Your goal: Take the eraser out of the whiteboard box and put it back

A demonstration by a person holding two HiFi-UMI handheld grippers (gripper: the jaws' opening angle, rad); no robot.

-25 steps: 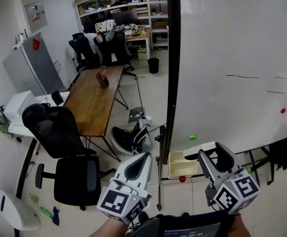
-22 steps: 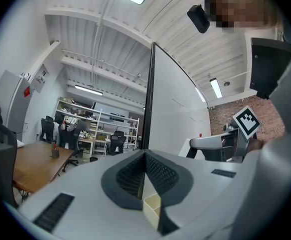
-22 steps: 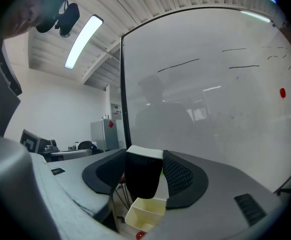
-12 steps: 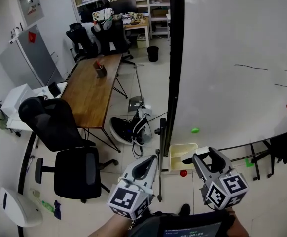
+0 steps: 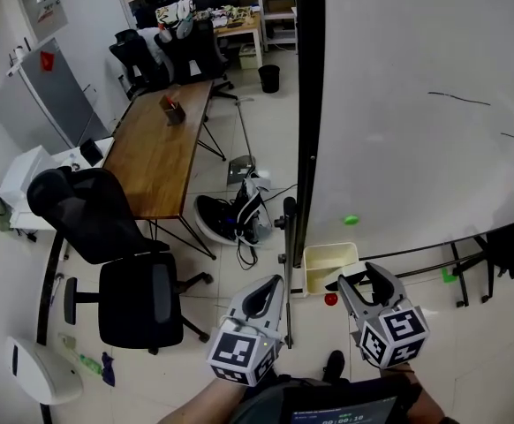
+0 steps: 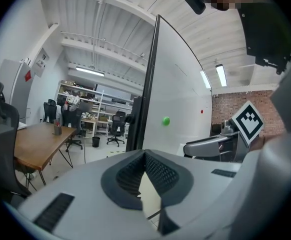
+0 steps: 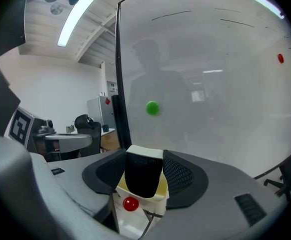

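Note:
My right gripper (image 7: pixel 144 160) is shut on the eraser (image 7: pixel 143 176), a block with a black felt face and a white top, held upright between the pads. Just beyond and below it sits the cream whiteboard box (image 7: pixel 161 188), with a red magnet (image 7: pixel 130 203) on its front. From the head view the right gripper (image 5: pixel 363 279) hovers right beside the box (image 5: pixel 330 268), which hangs at the whiteboard's lower left corner. My left gripper (image 6: pixel 145 156) has its jaw tips together and holds nothing; it hangs to the left of the box (image 5: pixel 261 299).
The big whiteboard (image 5: pixel 416 104) fills the right side, with a black frame post (image 5: pixel 308 131) and a green magnet (image 5: pixel 351 220). A black office chair (image 5: pixel 107 237), a wooden table (image 5: pixel 160 157) and shoes (image 5: pixel 235 219) on the floor lie to the left.
Both grippers have sunk lower, and the right one with the eraser now sits closer to the cream box. The grip on the eraser is unchanged.

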